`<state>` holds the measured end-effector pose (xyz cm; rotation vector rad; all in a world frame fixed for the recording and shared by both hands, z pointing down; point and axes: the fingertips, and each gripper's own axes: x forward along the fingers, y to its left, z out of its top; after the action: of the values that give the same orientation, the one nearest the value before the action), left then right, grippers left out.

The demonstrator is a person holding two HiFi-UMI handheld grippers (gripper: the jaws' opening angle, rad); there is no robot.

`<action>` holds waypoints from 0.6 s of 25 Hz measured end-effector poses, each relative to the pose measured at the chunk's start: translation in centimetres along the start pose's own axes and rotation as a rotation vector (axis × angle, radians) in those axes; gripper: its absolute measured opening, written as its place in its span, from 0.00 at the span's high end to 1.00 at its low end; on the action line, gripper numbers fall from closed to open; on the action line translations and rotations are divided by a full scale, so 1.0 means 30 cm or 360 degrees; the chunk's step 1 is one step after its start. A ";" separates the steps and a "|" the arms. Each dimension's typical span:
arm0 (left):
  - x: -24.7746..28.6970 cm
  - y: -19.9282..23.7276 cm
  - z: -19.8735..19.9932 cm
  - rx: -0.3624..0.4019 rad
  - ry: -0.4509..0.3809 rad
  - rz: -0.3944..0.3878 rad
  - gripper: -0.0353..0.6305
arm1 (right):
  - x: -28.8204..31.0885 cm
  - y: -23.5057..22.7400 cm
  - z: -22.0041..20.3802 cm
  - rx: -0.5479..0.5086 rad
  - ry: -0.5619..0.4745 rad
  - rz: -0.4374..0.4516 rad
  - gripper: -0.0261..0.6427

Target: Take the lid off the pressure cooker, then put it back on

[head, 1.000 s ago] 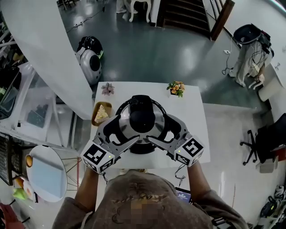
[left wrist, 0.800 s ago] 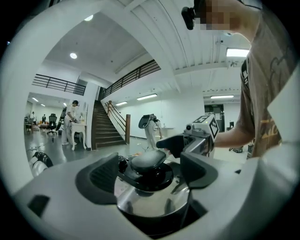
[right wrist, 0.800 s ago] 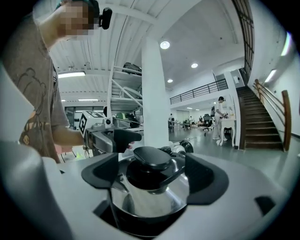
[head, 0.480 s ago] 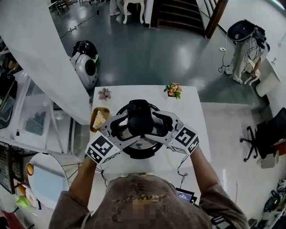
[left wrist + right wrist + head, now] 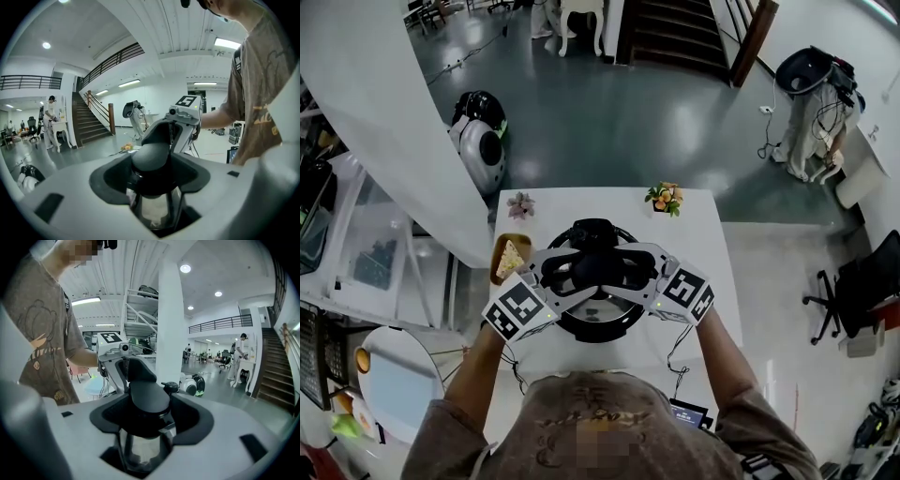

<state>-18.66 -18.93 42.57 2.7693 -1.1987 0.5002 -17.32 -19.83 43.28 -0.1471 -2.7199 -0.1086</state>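
Observation:
A steel pressure cooker (image 5: pixel 581 323) stands in the middle of the white table (image 5: pixel 703 234), with its lid on. The lid's black handle (image 5: pixel 595 261) runs across the top. My left gripper (image 5: pixel 574 272) comes in from the left and my right gripper (image 5: pixel 623 270) from the right. Both sets of jaws are closing, and the handle fills the gap between the pads. In the left gripper view the handle (image 5: pixel 151 157) sits between the jaws of the left gripper (image 5: pixel 152 176), with the right gripper (image 5: pixel 183 122) opposite. The right gripper view shows the handle (image 5: pixel 149 397) inside the right gripper (image 5: pixel 147 416).
A small pot of orange flowers (image 5: pixel 664 195) and a pink flower (image 5: pixel 522 206) stand at the table's far edge. A wooden plate with a sandwich (image 5: pixel 511 255) lies left of the cooker. A round side table (image 5: pixel 394 375) is at lower left.
Both grippers moved inward and down over the cooker, and their jaws narrowed from wide open onto the lid's handle.

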 end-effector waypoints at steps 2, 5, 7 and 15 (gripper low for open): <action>0.004 -0.004 0.001 -0.0001 0.0001 -0.0023 0.55 | -0.002 0.000 -0.001 0.0000 0.0000 0.0010 0.54; 0.003 -0.002 0.000 -0.0007 -0.0001 -0.0034 0.55 | -0.001 0.002 0.000 -0.0004 -0.0009 0.0014 0.54; 0.003 0.000 0.000 -0.0002 -0.0004 -0.0043 0.56 | -0.002 0.001 0.001 -0.0013 -0.0023 -0.0004 0.55; -0.010 0.008 0.003 0.0038 -0.0043 -0.0125 0.56 | 0.004 0.002 0.013 0.0056 -0.0017 -0.0129 0.55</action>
<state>-19.00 -18.92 42.38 2.8389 -1.0913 0.4747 -17.59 -19.72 42.97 -0.0275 -2.7371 -0.0837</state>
